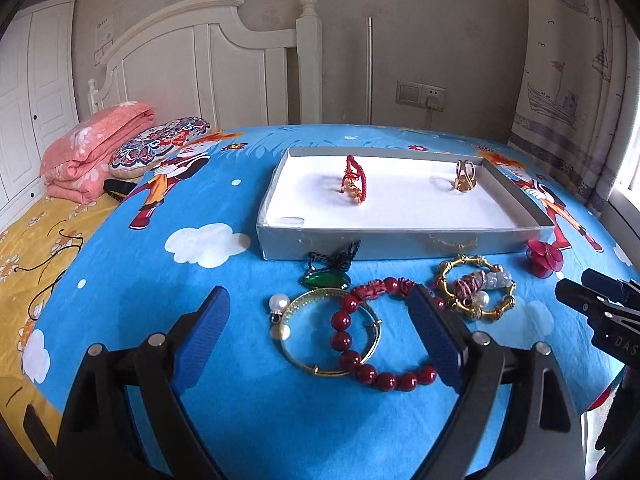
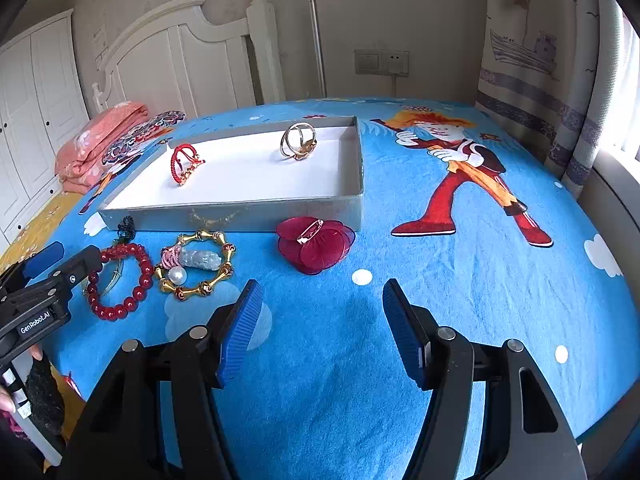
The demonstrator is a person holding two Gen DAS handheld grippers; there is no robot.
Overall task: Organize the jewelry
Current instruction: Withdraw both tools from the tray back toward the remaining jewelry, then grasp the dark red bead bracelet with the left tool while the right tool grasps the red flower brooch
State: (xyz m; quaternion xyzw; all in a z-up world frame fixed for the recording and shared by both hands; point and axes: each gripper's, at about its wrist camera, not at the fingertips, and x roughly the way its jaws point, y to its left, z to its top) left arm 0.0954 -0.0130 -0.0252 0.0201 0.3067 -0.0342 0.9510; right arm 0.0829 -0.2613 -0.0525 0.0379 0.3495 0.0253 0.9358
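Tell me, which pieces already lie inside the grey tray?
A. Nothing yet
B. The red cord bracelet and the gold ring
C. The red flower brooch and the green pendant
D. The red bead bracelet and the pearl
B: the red cord bracelet and the gold ring stand on the white floor of the tray; everything else lies on the blue sheet in front of it.
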